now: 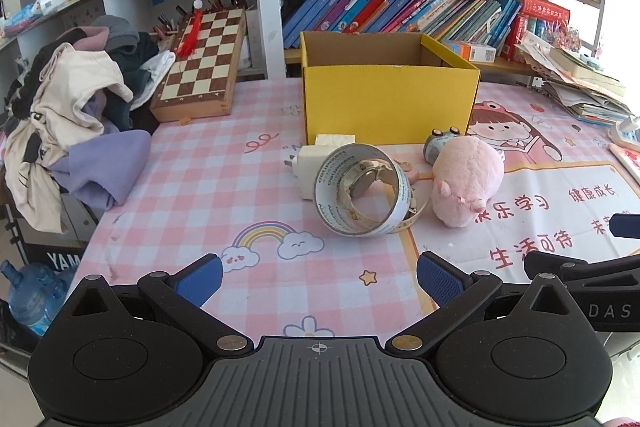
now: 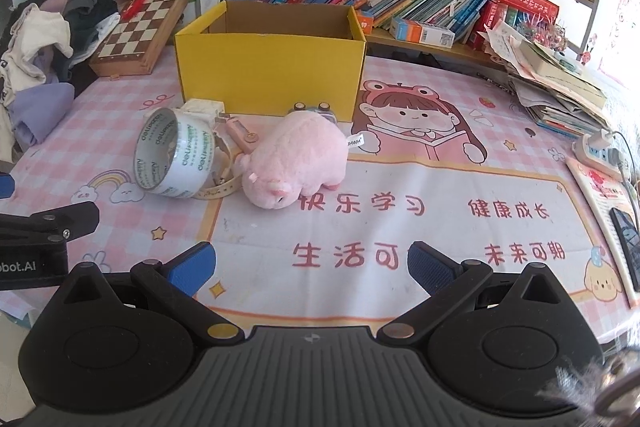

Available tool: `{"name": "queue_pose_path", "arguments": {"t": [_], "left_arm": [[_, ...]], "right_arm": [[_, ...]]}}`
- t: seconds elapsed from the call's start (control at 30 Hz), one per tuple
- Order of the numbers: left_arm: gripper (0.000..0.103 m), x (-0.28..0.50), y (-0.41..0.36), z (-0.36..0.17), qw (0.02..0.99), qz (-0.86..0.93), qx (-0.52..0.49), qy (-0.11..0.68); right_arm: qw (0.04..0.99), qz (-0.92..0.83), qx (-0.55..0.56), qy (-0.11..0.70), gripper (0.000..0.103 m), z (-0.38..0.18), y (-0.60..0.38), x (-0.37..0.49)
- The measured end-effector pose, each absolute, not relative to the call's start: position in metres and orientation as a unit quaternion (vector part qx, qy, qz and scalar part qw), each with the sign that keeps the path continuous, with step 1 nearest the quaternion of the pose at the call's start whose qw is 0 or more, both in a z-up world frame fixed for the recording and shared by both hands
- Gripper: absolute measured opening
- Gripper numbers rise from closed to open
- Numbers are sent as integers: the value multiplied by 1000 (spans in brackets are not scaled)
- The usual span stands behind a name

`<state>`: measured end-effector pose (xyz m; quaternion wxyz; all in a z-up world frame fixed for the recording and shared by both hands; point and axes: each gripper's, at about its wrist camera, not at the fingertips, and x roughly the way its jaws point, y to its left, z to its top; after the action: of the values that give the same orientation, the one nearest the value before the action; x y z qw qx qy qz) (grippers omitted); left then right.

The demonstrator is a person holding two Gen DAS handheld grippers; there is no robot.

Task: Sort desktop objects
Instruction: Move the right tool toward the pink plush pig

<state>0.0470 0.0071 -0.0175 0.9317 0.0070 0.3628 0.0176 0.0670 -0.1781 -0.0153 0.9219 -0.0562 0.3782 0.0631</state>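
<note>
both tools are released and hold nothing: the left gripper (image 1: pixel 319 281) and the right gripper (image 2: pixel 311 269) each hover low over the pink checked desk mat (image 2: pixel 400 235) with their blue pads (image 1: pixel 200 283) spread wide. the things to sort lie bunched just in front of an open yellow cardboard box (image 1: pixel 390 103), whose inside looks bare as far as it shows. a roll of clear packing tape (image 1: pixel 362 189) lies tipped on its side, with a wristwatch (image 1: pixel 362 183) visible through its core and the cream watch strap (image 2: pixel 218 191) trailing out beneath. a white plug adapter (image 1: pixel 310 165) sits just behind the roll, a pink plush pig (image 2: pixel 294 159) lies beside it, and a small grey toy with round eyes (image 1: pixel 440 145) sits between the pig and the box. a folded chessboard (image 1: pixel 200 67) leans by a heap of clothes (image 1: pixel 76 115).
</note>
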Motion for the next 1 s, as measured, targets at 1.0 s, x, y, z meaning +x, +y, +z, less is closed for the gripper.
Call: {"name": "queue_pose_path", "arguments": {"t": [1.0], "left_arm": [[103, 125, -12, -31, 922, 54, -7, 384]], "right_arm": [[907, 119, -62, 399, 102, -26, -195, 174]]}}
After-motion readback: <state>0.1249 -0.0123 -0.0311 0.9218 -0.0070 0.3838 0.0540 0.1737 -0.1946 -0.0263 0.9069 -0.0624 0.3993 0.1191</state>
